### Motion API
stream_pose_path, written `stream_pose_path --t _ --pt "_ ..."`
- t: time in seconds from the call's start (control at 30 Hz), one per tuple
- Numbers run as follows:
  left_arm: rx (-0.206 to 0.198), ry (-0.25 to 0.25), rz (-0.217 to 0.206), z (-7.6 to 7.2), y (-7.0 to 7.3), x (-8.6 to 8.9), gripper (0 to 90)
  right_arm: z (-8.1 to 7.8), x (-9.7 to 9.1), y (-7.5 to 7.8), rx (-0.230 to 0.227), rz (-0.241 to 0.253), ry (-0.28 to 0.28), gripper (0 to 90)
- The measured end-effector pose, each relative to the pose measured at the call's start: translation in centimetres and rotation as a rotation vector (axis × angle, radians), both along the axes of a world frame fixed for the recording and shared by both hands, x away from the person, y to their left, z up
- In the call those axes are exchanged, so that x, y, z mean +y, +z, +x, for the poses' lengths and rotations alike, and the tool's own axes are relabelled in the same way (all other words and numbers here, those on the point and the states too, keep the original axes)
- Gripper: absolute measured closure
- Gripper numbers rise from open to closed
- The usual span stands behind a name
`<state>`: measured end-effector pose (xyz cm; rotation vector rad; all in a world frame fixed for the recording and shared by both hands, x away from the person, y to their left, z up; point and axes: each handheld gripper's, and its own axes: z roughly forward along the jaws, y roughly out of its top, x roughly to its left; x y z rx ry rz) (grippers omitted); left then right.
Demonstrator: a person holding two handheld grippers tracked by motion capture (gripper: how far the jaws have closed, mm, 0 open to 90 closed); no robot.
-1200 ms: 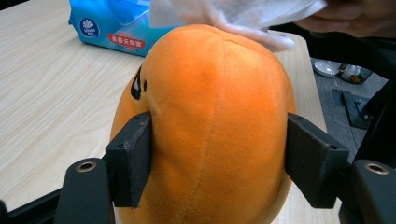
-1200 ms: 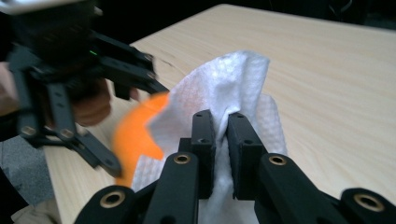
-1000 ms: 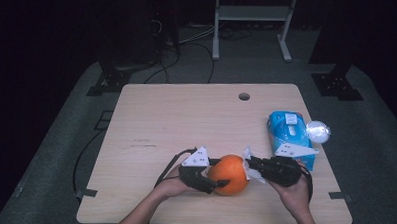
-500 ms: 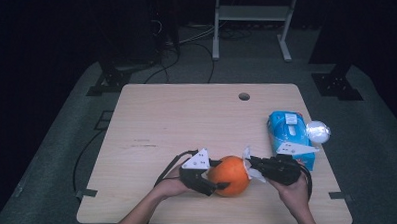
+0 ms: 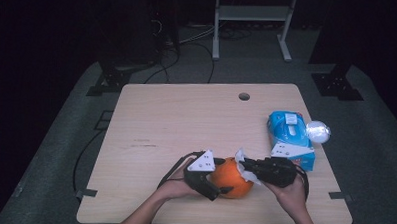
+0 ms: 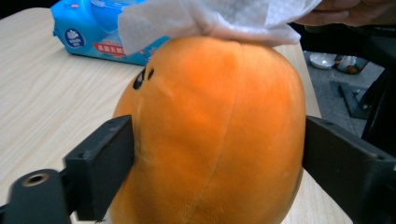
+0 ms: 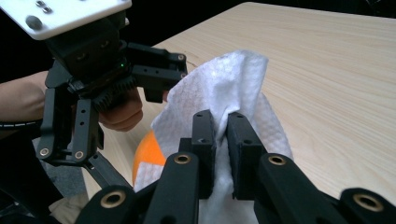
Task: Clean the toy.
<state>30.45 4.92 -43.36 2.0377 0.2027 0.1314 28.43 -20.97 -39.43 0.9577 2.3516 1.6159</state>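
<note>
here the orange plush toy (image 5: pixel 230 177) sits on the near part of the bench (image 5: pixel 186 121), between the two tongs. in the left gripper view it bulges between the two black jaws of the left tongs (image 6: pixel 219 158), one jaw at each flank; those jaws have just been opening, and whether the pads press on the plush or merely flank it i cannot tell. in the high view the left tongs (image 5: pixel 215 181) reach in from the toy's left side, with the person's left hand (image 5: pixel 176 187) behind them.

a white tissue (image 7: pixel 224 93) is draped over the top of the toy on its right side. the right tongs (image 7: pixel 220 144) are closed on a fold of this tissue, the two jaws nearly meeting with the paper pinched between them. in the high view the right tongs (image 5: pixel 247 166) come in from the toy's right, held by the right hand (image 5: pixel 289 187).

farther off, near the right edge of the bench, lies a blue pack of wipes (image 5: pixel 289 137), well apart from the toy, and a crumpled white ball (image 5: pixel 318 131) rests just beside the pack.
</note>
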Motion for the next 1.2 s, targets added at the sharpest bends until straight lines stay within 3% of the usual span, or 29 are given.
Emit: stream_pose_path --t 0.07,0.17,0.23,0.27,0.4,0.53,0.7,0.97,1.1,1.2 --pt "-0.005 0.008 -0.002 0.0 0.0 0.0 21.0 -0.1 0.0 0.1 -0.014 -0.009 -0.01 81.6" --pt "-0.01 0.017 0.002 -0.2 0.2 -0.1 25.4 -0.5 0.4 0.5 -0.036 -0.017 -0.009 82.1" --pt "-0.016 0.026 -0.004 -0.4 0.2 -0.3 26.4 -0.7 0.6 0.7 -0.045 -0.006 0.007 82.1" --pt "-0.02 0.04 -0.011 -0.5 0.3 -0.7 26.4 -1.0 1.3 0.9 -0.047 0.003 0.044 82.2" --pt "-0.019 0.076 -0.011 -0.5 0.3 -0.9 28.2 -1.8 2.9 1.0 -0.094 -0.072 0.053 82.5" --pt "-0.026 0.072 -0.035 -0.5 0.6 -0.7 32.1 -1.4 2.1 1.1 -0.111 -0.086 0.012 82.5" --pt "-0.018 0.07 -0.038 -0.4 0.3 -0.9 31.0 -1.3 1.5 1.0 -0.113 -0.101 -0.024 82.5" --pt "-0.01 0.052 -0.021 -0.6 -0.1 -1.3 26.8 -2.0 3.6 0.7 -0.123 -0.129 0.031 82.4" --pt "-0.007 0.053 -0.029 -0.4 -0.1 -1.2 27.3 -1.7 2.5 1.2 -0.136 -0.128 -0.001 82.4" --pt "0.008 0.063 -0.038 -0.1 -0.1 -0.9 27.3 -1.4 1.3 1.2 -0.122 -0.115 -0.035 82.4"
